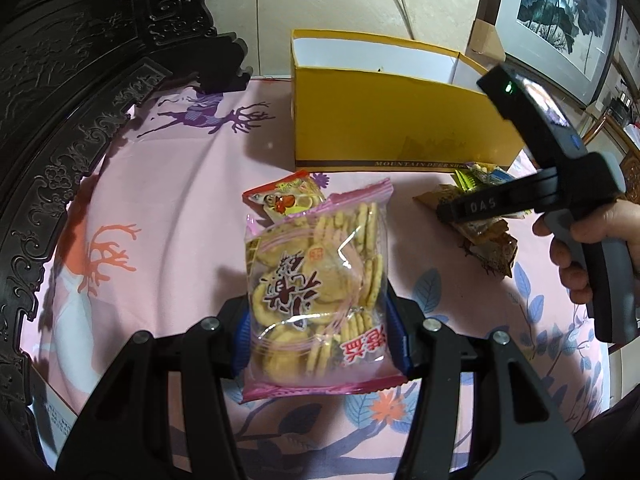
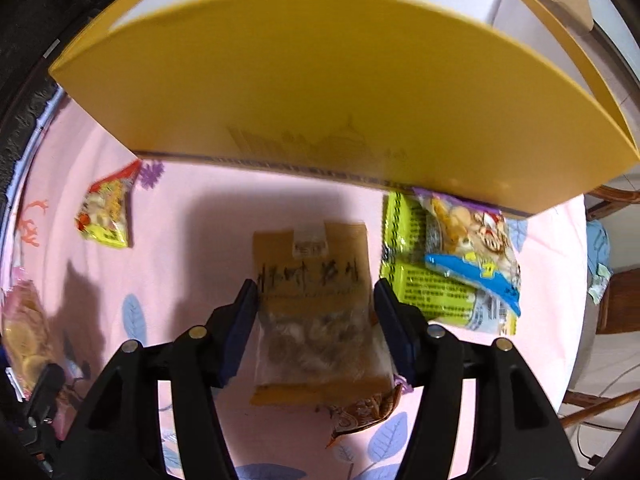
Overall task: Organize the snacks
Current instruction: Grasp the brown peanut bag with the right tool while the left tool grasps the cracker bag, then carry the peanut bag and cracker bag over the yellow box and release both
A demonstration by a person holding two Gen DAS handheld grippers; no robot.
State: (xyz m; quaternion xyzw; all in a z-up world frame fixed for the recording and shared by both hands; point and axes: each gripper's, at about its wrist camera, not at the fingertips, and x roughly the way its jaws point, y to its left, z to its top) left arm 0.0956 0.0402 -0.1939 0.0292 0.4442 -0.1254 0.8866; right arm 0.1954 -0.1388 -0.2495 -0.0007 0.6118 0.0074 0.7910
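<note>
In the left wrist view my left gripper (image 1: 320, 340) is shut on a clear, pink-edged packet of round crackers (image 1: 316, 276), held above the pink tablecloth (image 1: 172, 208). Behind it lies a small red-and-yellow snack packet (image 1: 286, 200), with the open yellow box (image 1: 400, 120) further back. In the right wrist view my right gripper (image 2: 316, 286) points steeply down, its jaws open on either side of a brown packet (image 2: 316, 312) lying flat on the cloth. The blue pads (image 2: 244, 320) stand at the packet's edges without pressing on it. A hand (image 1: 580, 248) holds the right gripper (image 1: 460, 210).
A green-yellow packet (image 2: 416, 292) and a purple-and-blue packet (image 2: 472, 248) lie against the yellow box (image 2: 320, 80) at the right. A crumpled brown wrapper (image 2: 368, 412) lies near the brown packet. Dark carved wooden furniture (image 1: 60, 120) borders the table's left. A wooden chair (image 2: 616, 300) stands beyond the right edge.
</note>
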